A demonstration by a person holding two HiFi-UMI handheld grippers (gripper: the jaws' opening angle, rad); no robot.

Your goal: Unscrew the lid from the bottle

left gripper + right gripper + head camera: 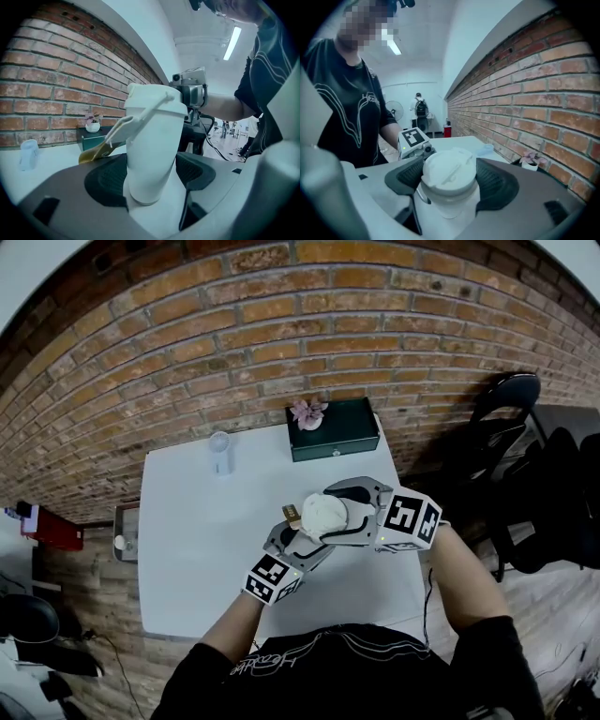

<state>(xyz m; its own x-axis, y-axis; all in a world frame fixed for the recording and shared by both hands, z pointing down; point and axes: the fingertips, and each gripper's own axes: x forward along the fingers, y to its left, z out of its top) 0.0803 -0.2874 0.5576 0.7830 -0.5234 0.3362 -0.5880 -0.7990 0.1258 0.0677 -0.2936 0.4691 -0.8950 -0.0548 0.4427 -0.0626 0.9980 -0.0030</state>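
White bottle [154,136] firm in left gripper [152,177], its white lid [449,169] firm in right gripper [451,182]

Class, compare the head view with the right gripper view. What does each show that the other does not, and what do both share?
Head view only: the black chair and a tan tag on the white plastic bottle. Right gripper view only: the round white lid seen face-on, clamped between the right gripper's jaws, and a ceiling strip light. Both: the bottle, the red brick wall and the white table.
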